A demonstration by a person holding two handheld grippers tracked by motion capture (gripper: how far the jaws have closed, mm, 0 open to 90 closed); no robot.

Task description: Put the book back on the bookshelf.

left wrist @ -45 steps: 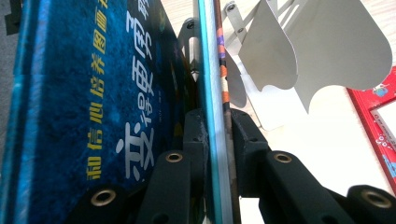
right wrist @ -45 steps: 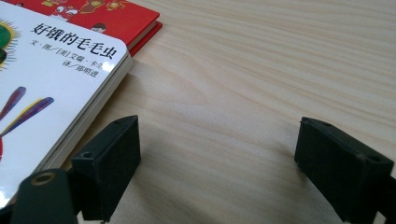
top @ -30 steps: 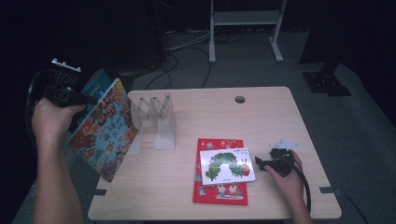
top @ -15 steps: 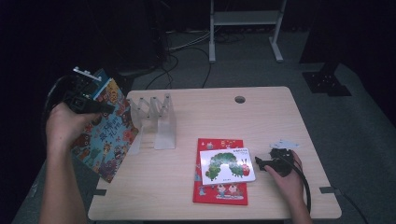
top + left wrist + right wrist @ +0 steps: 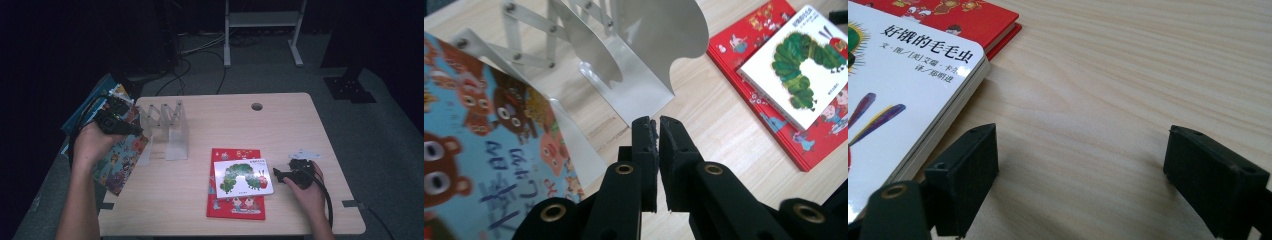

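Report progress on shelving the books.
Done: nothing stands between the book rack dividers yet. In hand: the bear book leans against its end; the left hand-held gripper, jaws just opening, grips nothing. Left: the caterpillar book and red book lie flat by the open right hand-held gripper.

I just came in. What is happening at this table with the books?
A person works with a tool in each hand. The left tool is beside a colourful picture book that leans at the metal book rack. Its jaws are almost closed with nothing between them, and have just opened slightly. The right tool is open, low over the table, next to a caterpillar book, which lies on a red book.
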